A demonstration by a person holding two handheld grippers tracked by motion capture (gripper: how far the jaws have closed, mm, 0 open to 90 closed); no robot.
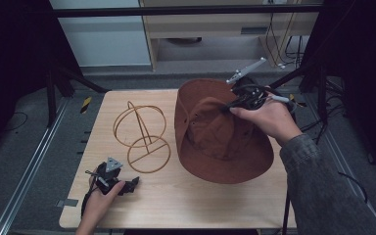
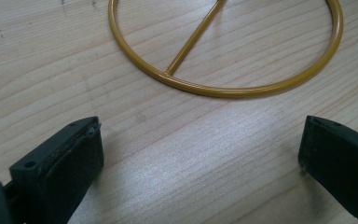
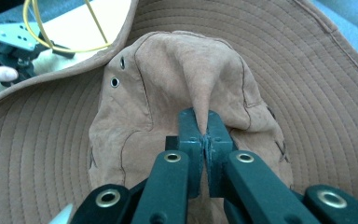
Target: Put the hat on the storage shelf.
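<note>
A brown wide-brimmed hat (image 1: 215, 142) lies on the right half of the wooden table (image 1: 186, 196). My right gripper (image 1: 223, 108) is shut on a pinched fold of the hat's crown (image 3: 177, 84), its jaws pressed together around the cloth (image 3: 204, 122). A yellow wire hat stand (image 1: 142, 134) stands left of the hat, its ring base (image 2: 233, 88) flat on the wood. My left gripper (image 1: 136, 181) rests near the table's front left, open, jaws wide apart just short of that ring, with nothing between them (image 2: 200, 154).
The hat's far brim tilts up toward the back edge of the table. A metal rail (image 1: 29, 166) runs along the floor on the left. Cables (image 1: 284, 49) and shelving stand behind the table. Dark frame posts (image 1: 318, 83) flank it.
</note>
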